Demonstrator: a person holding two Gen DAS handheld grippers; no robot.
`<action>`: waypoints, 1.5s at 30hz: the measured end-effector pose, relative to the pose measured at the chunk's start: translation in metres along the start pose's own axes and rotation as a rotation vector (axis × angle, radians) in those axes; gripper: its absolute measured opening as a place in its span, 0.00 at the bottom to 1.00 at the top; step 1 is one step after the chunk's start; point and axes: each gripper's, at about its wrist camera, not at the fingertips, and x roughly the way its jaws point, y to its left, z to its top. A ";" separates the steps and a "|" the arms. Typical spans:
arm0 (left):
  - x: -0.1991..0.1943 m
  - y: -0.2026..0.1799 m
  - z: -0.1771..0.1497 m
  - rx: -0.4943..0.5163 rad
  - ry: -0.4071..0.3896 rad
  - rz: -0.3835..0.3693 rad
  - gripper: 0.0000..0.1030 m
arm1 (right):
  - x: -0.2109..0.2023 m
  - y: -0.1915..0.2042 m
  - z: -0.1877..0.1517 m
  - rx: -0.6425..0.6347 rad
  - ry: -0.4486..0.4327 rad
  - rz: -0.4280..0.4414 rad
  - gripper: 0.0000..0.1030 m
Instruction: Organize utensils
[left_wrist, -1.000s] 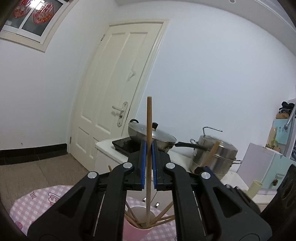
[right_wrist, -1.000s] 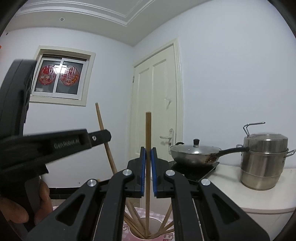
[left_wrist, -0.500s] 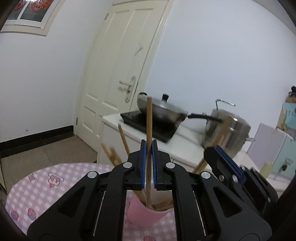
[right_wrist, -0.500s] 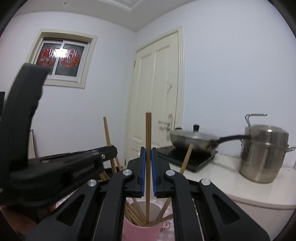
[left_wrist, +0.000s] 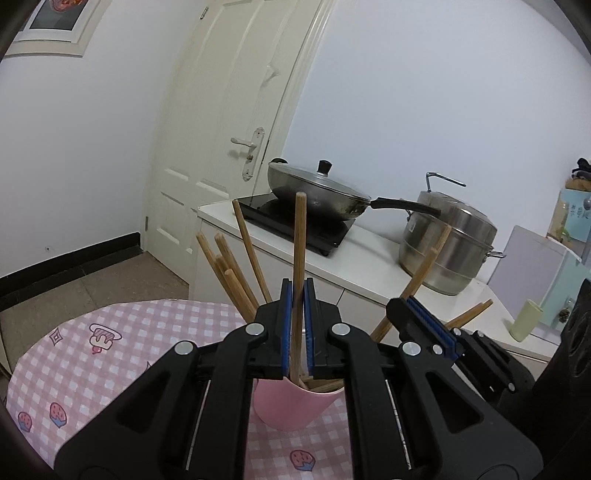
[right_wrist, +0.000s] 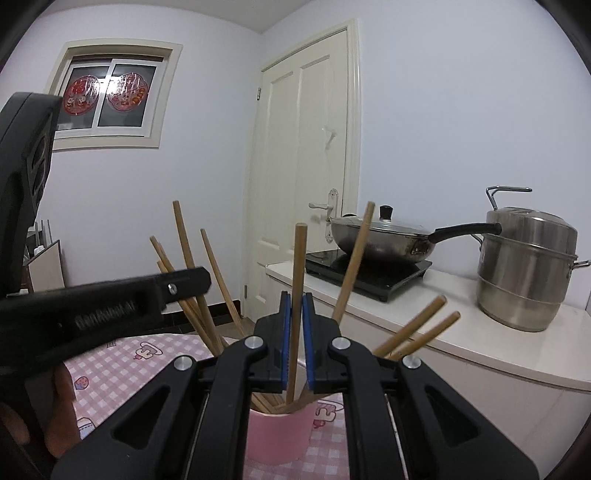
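A pink cup (left_wrist: 295, 406) stands on the pink checked tablecloth (left_wrist: 110, 354) with several wooden chopsticks fanned out in it; the cup also shows in the right wrist view (right_wrist: 279, 432). My left gripper (left_wrist: 298, 295) is shut on one upright chopstick (left_wrist: 299, 236) whose lower end is inside the cup. My right gripper (right_wrist: 296, 306) is shut on another upright chopstick (right_wrist: 298, 266), its lower end also in the cup. Each gripper appears in the other's view, right beside the cup.
A white counter (left_wrist: 369, 258) behind the table holds an induction hob with a lidded wok (left_wrist: 317, 192) and a steel steamer pot (left_wrist: 447, 243). A cream door (left_wrist: 236, 122) is at the back. A window (right_wrist: 110, 96) is on the left wall.
Both grippers have come down with their chopsticks, and the sticks' lower ends have gone deeper into the pink cup. The cup and table now show larger in both views.
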 end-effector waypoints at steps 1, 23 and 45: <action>-0.002 0.000 0.002 -0.002 -0.001 -0.003 0.07 | -0.001 -0.001 0.000 0.005 0.001 0.001 0.05; -0.061 0.018 -0.019 0.101 -0.008 0.166 0.78 | -0.037 -0.006 -0.017 0.014 0.068 0.029 0.39; -0.148 -0.011 -0.072 0.236 -0.113 0.354 0.89 | -0.124 0.011 -0.042 0.119 0.093 -0.018 0.87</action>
